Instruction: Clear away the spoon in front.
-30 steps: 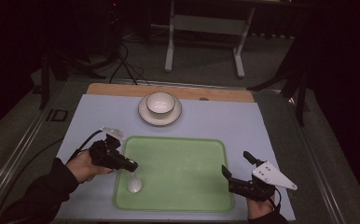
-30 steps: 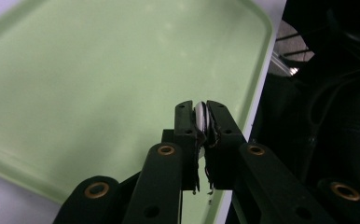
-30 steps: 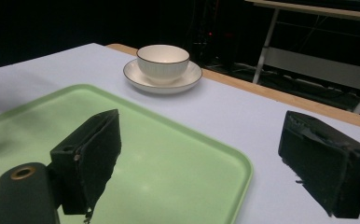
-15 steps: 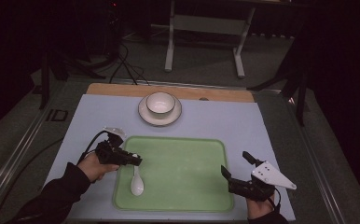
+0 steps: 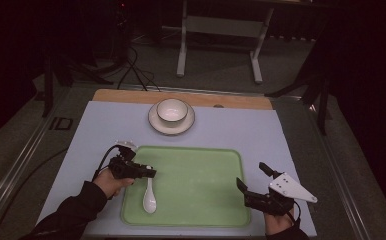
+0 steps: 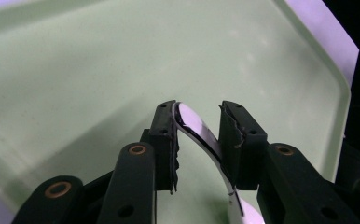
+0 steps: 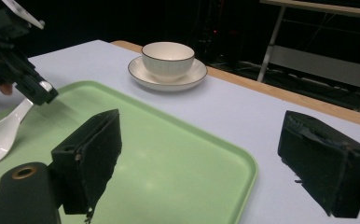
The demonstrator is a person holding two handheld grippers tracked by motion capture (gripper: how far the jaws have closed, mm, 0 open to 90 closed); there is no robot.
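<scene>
Dark floor and metal stand legs surround a table (image 5: pixel 106 125) covered with a pale lilac sheet, with a wooden strip along its far edge. On the sheet lies a green tray (image 5: pixel 196 180), and beyond the tray's far rim stands a white bowl (image 5: pixel 172 110) on a saucer (image 5: pixel 156 121).

Left gripper (image 5: pixel 150 173): positioned over the tray's left portion, jaws pointing toward the tray's middle. A white spoon (image 5: pixel 149 196) lies on the tray floor with its bowl end toward the person and its handle running up between the jaws. In the left gripper view the handle (image 6: pixel 201 133) passes between the two pads; it lies against the left pad near the tip and crosses toward the right pad lower down, with a visible gap to the right pad at the tip. The jaws have just been opening, with the handle between them, so the grip reads as released, not clamped.

Right gripper (image 5: pixel 253 177): held over the tray's right near corner, jaws spread wide with nothing between them. In the right gripper view its two pads frame the tray's corner and the sheet, the bowl (image 7: pixel 168 59) sits well ahead, and the left gripper (image 7: pixel 40 95) appears far left over the spoon (image 7: pixel 3 135)
</scene>
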